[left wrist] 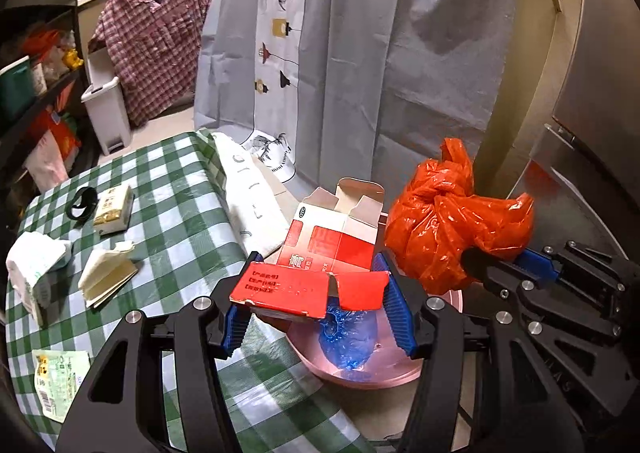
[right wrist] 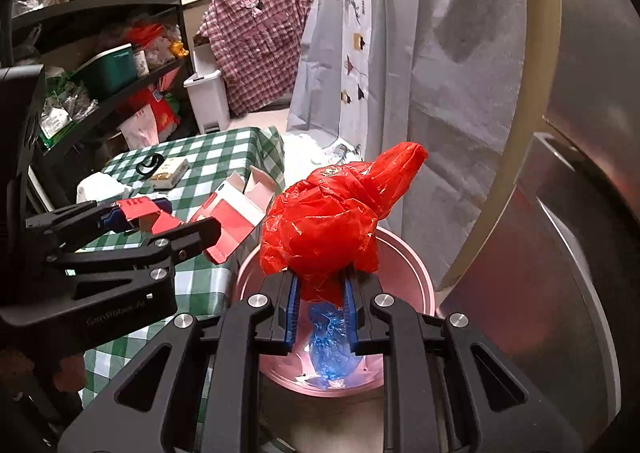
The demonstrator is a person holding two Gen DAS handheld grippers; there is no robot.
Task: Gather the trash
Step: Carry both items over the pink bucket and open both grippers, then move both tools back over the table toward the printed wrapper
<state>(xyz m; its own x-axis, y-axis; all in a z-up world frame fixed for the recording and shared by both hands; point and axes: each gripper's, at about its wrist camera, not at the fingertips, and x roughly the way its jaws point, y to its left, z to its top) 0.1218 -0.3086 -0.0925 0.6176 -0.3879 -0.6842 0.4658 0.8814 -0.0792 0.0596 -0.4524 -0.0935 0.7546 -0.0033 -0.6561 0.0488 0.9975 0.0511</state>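
The left hand-held gripper [left wrist: 316, 309] is clamping a flattened red-and-white carton [left wrist: 324, 249], its blue pads pressing the torn red flap at the near end while the open white flaps are pointing away. Thin card like this is probably light and half-stiff; it is already creasing where it is held, so a pinch across the doubled panel looks safer than one on a loose flap. The right hand-held gripper [right wrist: 320, 293] is closing on the lower folds of a knotted red plastic bag [right wrist: 332, 225], which is hanging over the pink bin [right wrist: 420, 285]. The film is looking soft, glossy and likely slippery, and the bundle seems light; the bunched neck below the knot is the firmest place to hold, since smooth film could slide out of the pads.

Both pieces are hovering above the bin, which sits just beside the tabletop [left wrist: 172, 189] with its green check cloth. A crumpled blue plastic piece [right wrist: 330, 345] is lying in the bottom of the bin.

The carton is carrying red Chinese characters and a small round blue logo, too small to read. The hanging grey curtain [left wrist: 360, 53] is showing a deer drawing with lettering I cannot make out reliably.
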